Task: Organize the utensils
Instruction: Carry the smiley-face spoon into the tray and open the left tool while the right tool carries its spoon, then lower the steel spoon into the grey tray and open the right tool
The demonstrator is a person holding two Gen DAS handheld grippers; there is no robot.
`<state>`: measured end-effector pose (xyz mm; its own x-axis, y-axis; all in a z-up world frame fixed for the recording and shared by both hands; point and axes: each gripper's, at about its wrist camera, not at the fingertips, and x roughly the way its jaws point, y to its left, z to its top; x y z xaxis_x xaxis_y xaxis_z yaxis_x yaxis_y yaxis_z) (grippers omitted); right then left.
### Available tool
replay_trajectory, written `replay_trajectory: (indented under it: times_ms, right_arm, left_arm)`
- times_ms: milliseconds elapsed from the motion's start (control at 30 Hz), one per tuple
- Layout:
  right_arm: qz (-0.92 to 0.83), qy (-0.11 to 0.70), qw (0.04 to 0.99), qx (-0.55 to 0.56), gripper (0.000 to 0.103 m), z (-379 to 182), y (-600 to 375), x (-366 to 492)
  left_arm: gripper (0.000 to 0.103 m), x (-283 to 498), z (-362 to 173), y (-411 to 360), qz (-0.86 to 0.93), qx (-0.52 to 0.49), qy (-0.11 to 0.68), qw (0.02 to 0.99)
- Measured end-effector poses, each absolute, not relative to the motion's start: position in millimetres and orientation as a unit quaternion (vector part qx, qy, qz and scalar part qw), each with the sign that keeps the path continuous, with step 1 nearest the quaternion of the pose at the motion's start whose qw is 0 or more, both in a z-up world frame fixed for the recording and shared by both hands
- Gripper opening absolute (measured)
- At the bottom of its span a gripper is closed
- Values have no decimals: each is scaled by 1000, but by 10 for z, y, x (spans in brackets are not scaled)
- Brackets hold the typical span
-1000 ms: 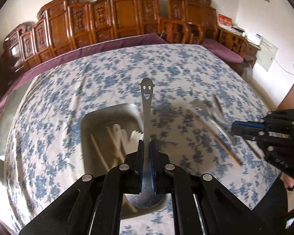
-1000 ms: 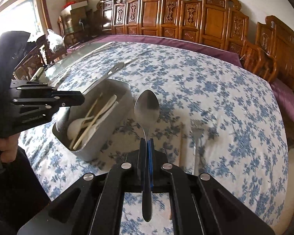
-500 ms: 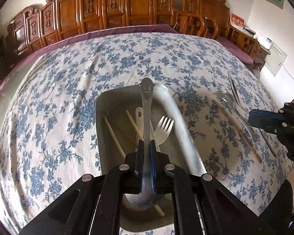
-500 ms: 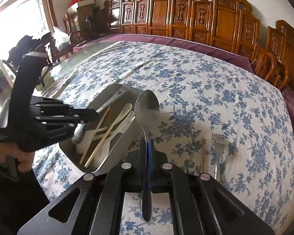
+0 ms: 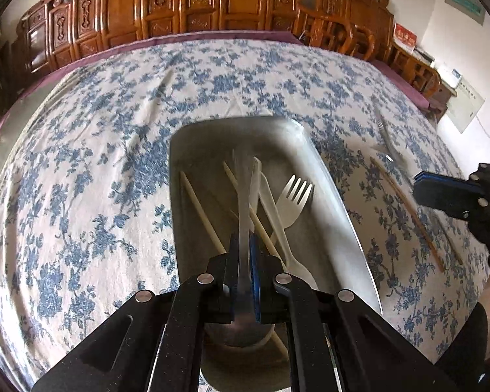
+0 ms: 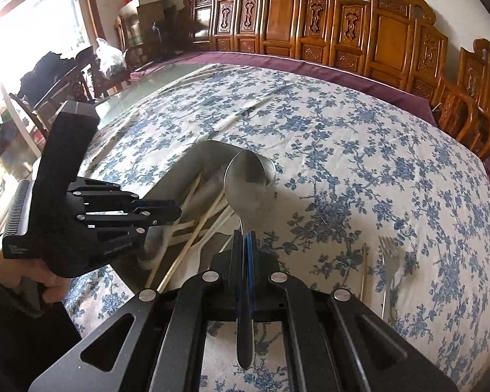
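In the left wrist view my left gripper (image 5: 244,241) is shut on a steel spoon (image 5: 243,196). Its blurred handle points forward, low over the inside of the metal tray (image 5: 336,215); its bowl shows under the gripper. The tray holds wooden chopsticks (image 5: 201,210), a white plastic fork (image 5: 294,196) and a white plastic spoon. In the right wrist view my right gripper (image 6: 244,238) is shut on a black-handled steel spoon (image 6: 248,176), bowl forward, above the tray's (image 6: 196,160) right rim. The left gripper (image 6: 166,212) hangs over the tray's left side.
A metal fork (image 6: 390,261) and a chopstick (image 6: 364,271) lie on the blue-flowered tablecloth (image 6: 343,150) right of the tray. Carved wooden chairs (image 6: 310,23) line the table's far edge. A person's hand (image 6: 32,281) grips the left tool.
The left gripper came over the tray and sank, so its spoon handle now reaches into the tray. The right gripper carried its spoon leftward to the tray's rim.
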<state>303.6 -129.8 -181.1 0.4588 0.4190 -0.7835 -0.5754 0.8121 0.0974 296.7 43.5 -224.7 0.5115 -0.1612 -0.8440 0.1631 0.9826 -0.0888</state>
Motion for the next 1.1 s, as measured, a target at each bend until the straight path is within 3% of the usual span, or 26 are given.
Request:
replay_trajectory:
  times_ms: [667, 1100]
  right_arm:
    - [321, 424, 845, -64, 4, -1765, -710, 3147]
    - [321, 458, 829, -23, 4, -2106, -466, 3305]
  left_arm:
    - [6, 2904, -1943, 964, -43, -10, 438, 898]
    - [7, 2961, -1945, 1377, -10, -37, 438, 898]
